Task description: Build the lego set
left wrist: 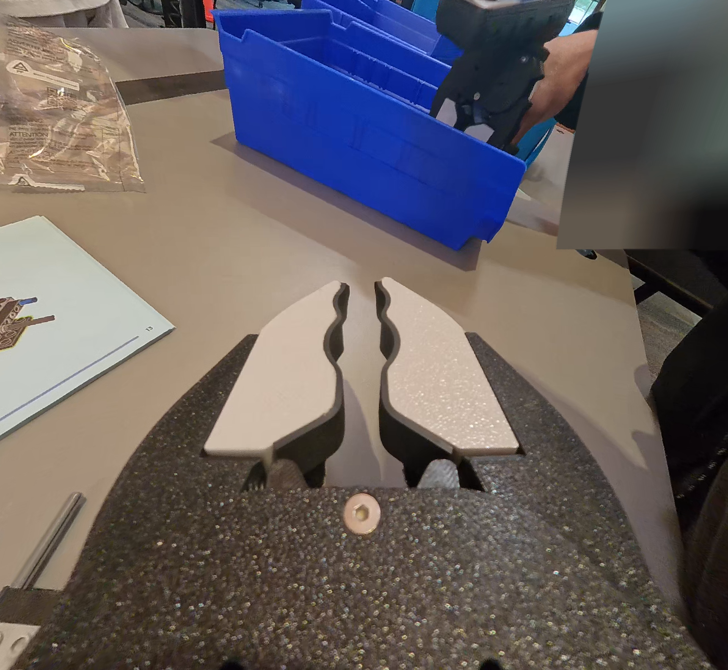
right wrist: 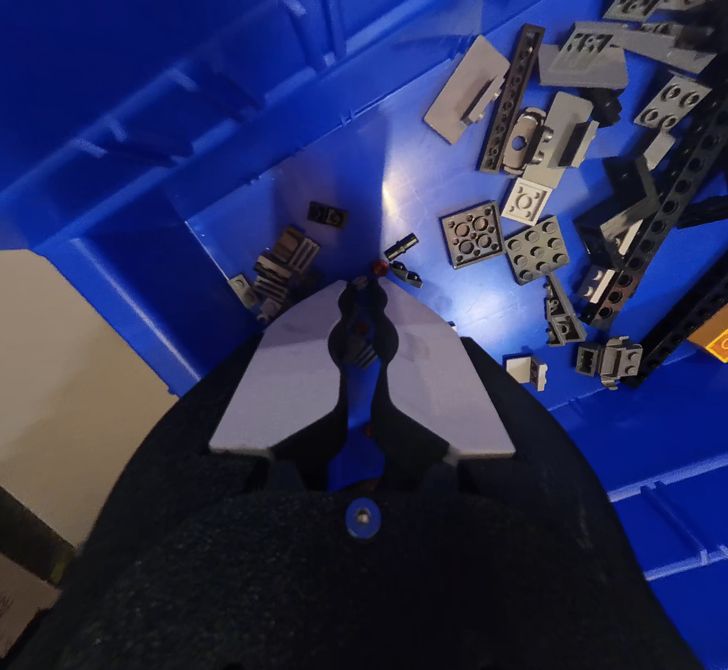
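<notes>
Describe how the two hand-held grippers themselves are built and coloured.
Each hand-held gripper has a black, speckled, grainy body with a silver hex screw at its centre. Its two fingers are flat pale grey plates with wavy black inner pads. Seen from the left, the right hand-held gripper is a black frame carrying a dark camera block on top with a red light.

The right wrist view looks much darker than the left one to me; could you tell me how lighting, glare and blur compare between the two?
Left wrist view: bright, even light, sharp on the blue bin, soft shadow beneath it, straight edges bowed by the wide lens. Right wrist view: dim inside the bin, a glare patch on its floor, sharp grey bricks, blurred pieces around the right gripper.
</notes>
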`<control>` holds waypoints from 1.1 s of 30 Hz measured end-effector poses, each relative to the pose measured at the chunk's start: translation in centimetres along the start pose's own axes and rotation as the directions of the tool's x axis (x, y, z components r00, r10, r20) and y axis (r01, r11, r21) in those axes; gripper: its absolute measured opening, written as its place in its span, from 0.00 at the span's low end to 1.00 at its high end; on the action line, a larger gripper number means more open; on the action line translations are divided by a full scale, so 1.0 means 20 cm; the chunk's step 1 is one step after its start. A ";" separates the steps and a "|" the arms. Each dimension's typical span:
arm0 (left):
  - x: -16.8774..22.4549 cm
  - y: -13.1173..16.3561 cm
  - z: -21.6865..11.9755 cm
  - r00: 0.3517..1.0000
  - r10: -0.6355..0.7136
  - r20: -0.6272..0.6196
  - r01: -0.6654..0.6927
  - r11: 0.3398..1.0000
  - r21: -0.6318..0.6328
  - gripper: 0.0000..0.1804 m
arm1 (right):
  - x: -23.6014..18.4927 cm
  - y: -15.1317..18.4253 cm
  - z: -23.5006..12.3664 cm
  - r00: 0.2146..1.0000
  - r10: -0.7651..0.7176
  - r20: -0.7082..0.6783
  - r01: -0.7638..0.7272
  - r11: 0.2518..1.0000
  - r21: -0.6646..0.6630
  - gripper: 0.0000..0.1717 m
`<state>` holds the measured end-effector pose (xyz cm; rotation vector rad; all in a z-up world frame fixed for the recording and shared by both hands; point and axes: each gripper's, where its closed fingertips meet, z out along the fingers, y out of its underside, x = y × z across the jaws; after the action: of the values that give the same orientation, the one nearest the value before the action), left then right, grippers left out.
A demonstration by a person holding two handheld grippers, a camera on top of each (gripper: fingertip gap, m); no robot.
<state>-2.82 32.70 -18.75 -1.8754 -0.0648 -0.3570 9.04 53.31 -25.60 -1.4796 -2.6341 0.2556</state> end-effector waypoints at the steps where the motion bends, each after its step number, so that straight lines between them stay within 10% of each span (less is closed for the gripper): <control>1: 0.00 0.00 0.00 1.000 0.001 0.001 -0.001 1.000 0.000 0.07 | 0.00 -0.01 -0.02 1.000 0.010 -0.009 -0.010 1.000 0.024 0.05; 14: -0.02 -0.09 -0.17 1.000 -0.001 -0.003 0.001 0.998 0.069 0.07 | -0.35 -0.58 -0.61 0.993 0.030 -0.117 0.035 0.853 0.520 0.04; 22: -0.16 -0.06 -0.33 0.997 -0.049 0.055 0.042 0.992 0.115 0.07 | -0.75 -1.06 -0.18 0.996 -0.051 0.067 0.009 0.852 0.524 0.04; 33: -0.24 0.03 -0.38 0.994 -0.105 0.036 0.103 0.993 0.062 0.07 | -0.83 -1.25 0.23 0.989 -0.134 0.055 0.105 0.924 0.367 0.04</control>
<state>-8.94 26.02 -18.39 -1.8237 -0.1984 -0.3856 -4.10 25.82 -25.36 -1.2049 -2.5403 0.7576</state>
